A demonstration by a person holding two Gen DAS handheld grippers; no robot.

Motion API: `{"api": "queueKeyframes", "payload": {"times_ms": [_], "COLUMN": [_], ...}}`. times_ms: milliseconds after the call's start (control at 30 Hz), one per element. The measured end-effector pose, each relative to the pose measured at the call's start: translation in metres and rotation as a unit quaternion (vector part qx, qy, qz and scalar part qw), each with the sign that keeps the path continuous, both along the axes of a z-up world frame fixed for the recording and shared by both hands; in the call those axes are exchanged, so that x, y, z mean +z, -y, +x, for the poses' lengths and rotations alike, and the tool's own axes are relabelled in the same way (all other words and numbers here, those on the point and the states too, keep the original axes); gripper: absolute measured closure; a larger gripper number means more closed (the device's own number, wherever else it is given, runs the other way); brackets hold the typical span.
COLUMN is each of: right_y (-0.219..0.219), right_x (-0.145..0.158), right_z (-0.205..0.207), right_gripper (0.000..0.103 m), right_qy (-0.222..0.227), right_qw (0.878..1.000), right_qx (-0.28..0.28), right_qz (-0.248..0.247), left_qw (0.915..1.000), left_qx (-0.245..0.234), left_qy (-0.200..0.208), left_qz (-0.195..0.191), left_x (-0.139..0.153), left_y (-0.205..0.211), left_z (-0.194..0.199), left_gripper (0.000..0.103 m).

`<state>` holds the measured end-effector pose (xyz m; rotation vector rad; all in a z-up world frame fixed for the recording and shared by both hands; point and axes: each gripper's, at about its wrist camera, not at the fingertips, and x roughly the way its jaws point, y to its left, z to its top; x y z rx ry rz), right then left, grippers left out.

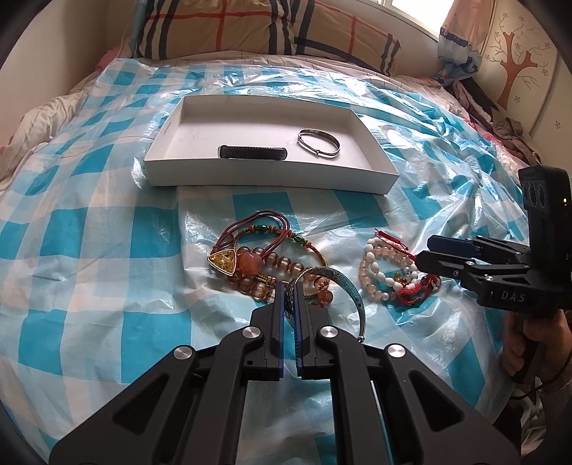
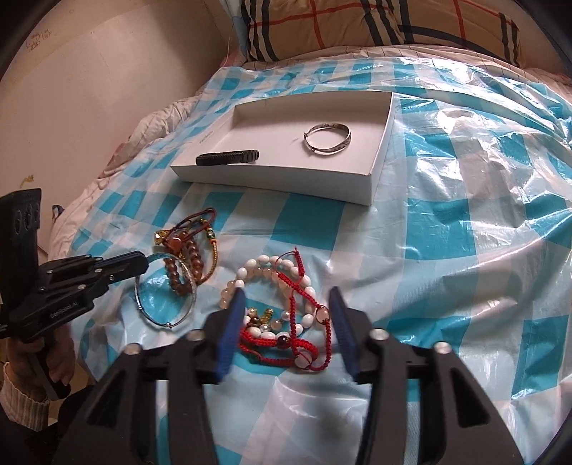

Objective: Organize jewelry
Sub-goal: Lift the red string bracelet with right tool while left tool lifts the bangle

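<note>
A white shallow box (image 1: pixel 250 177) (image 2: pixel 375 171) lies on the bed and holds a black bracelet (image 1: pixel 252 152) (image 2: pixel 227 157) and a silver bangle (image 1: pixel 319 143) (image 2: pixel 329 137). My left gripper (image 1: pixel 290 289) (image 2: pixel 141 266) is shut on a second silver bangle (image 1: pixel 343 286) (image 2: pixel 166 291), beside a pile of brown bead and cord bracelets (image 1: pixel 257 261) (image 2: pixel 193 250). My right gripper (image 2: pixel 287 297) (image 1: pixel 429 250) is open over a pile of white bead and red cord bracelets (image 2: pixel 286 314) (image 1: pixel 389 275).
A blue-and-white checked plastic sheet (image 1: pixel 107 229) (image 2: pixel 447 250) covers the bed. A plaid pillow (image 1: pixel 250 28) (image 2: pixel 375 25) lies at the head. A wall (image 2: pixel 89 89) runs along the left of the bed. Clothes (image 1: pixel 500 121) are heaped at the far right.
</note>
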<state>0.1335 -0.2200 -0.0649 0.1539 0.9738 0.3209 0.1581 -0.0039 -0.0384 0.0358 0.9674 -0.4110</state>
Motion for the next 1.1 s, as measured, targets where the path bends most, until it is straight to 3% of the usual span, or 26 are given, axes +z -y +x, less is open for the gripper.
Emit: {"api": "queueKeyframes", "payload": {"times_ms": [67, 133, 200, 300, 633, 1100], "right_y": [-0.001, -0.003, -0.004, 0.004, 0.026, 0.010], "right_x": [-0.005, -0.010, -0.016, -0.013, 0.021, 0.069], "right_z": [0.004, 0.008, 0.011, 0.009, -0.009, 0.005], "right_gripper": [0.052, 0.060, 0.083, 0.099, 0.099, 0.099], "right_qy": [-0.005, -0.011, -0.021, -0.017, 0.022, 0.116], "right_qw": [1.000, 1.000, 0.999, 1.000, 0.994, 0.985], "right_qx": [-0.001, 0.004, 0.009, 0.002, -0.024, -0.016], "right_qz": [-0.008, -0.018, -0.023, -0.001, 0.100, 0.124], "left_qw": [1.0000, 1.0000, 1.0000, 1.0000, 0.9999, 0.9965], "left_qx": [-0.001, -0.001, -0.001, -0.001, 0.003, 0.027], "left_qy": [0.000, -0.001, -0.001, 0.000, 0.011, 0.066], "left_qz": [0.001, 0.001, 0.001, 0.001, -0.009, -0.042], "left_x": [-0.001, -0.002, -0.002, -0.002, 0.007, 0.044], "left_y": [0.000, 0.001, 0.001, 0.001, 0.000, 0.003], "left_z": [0.000, 0.000, 0.000, 0.000, -0.001, 0.019], "left_gripper": [0.099, 0.099, 0.099, 0.099, 0.099, 0.099]}}
